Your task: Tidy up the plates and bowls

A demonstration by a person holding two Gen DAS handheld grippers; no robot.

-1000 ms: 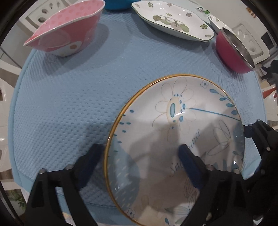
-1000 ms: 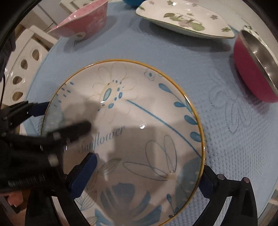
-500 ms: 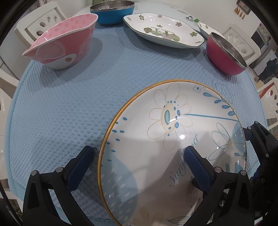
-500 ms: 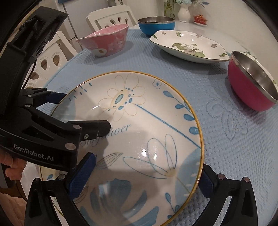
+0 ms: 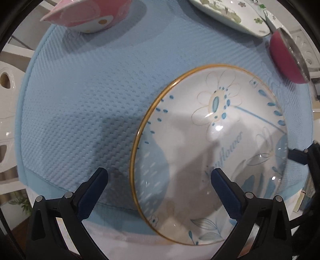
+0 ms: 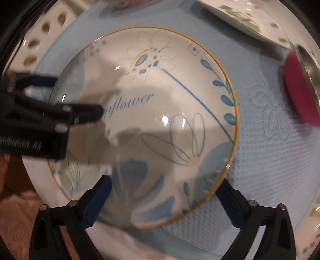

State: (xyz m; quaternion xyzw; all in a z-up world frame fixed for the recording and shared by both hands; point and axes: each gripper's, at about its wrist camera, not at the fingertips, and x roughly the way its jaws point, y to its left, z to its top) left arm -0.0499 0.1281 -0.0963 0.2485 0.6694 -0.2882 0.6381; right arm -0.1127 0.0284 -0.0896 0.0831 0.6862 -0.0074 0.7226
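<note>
The flowered plate lies on the blue mat, its edges straddled by the wide-spread left tongs and right tongs, neither gripping it

White plate gold rim, blue flowers; textured pale-blue mat; pink bowl; magenta bowl

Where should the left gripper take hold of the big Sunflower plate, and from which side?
Probably the gold rim of the Sunflower plate, from its near-left edge. The plate is wide and shallow, so only the thin rim fits between the fingers. The open left gripper already straddles that edge, one finger over the blue mat.
</note>
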